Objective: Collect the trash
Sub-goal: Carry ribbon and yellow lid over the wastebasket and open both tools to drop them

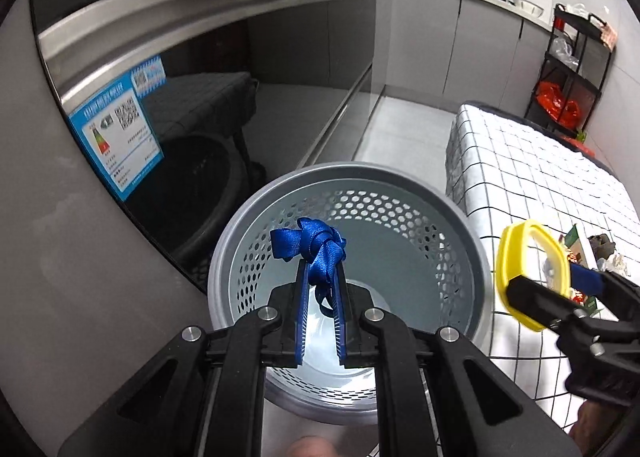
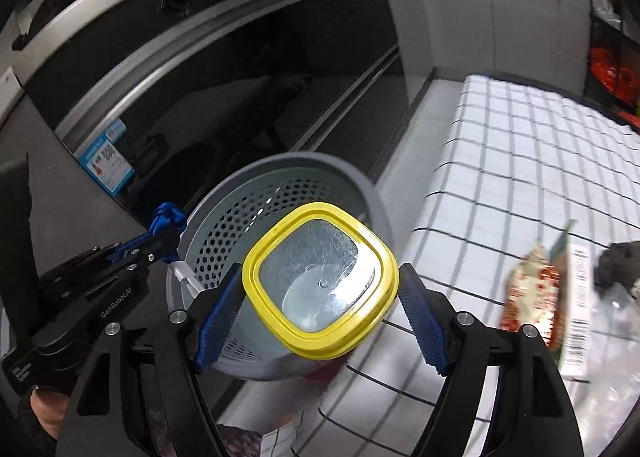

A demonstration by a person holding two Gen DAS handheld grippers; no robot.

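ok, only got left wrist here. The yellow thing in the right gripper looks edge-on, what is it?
Observer: A lid, yellow rim, clear scratched centre. The right gripper pinches it by two opposite sides.
Operator: Lined up with the bin?
Observer: In the right wrist view it overlaps the bin mouth. Height above it unclear.
Operator: More trash on the table?
Observer: A red and white wrapper beside a barcoded box on the checked cloth.
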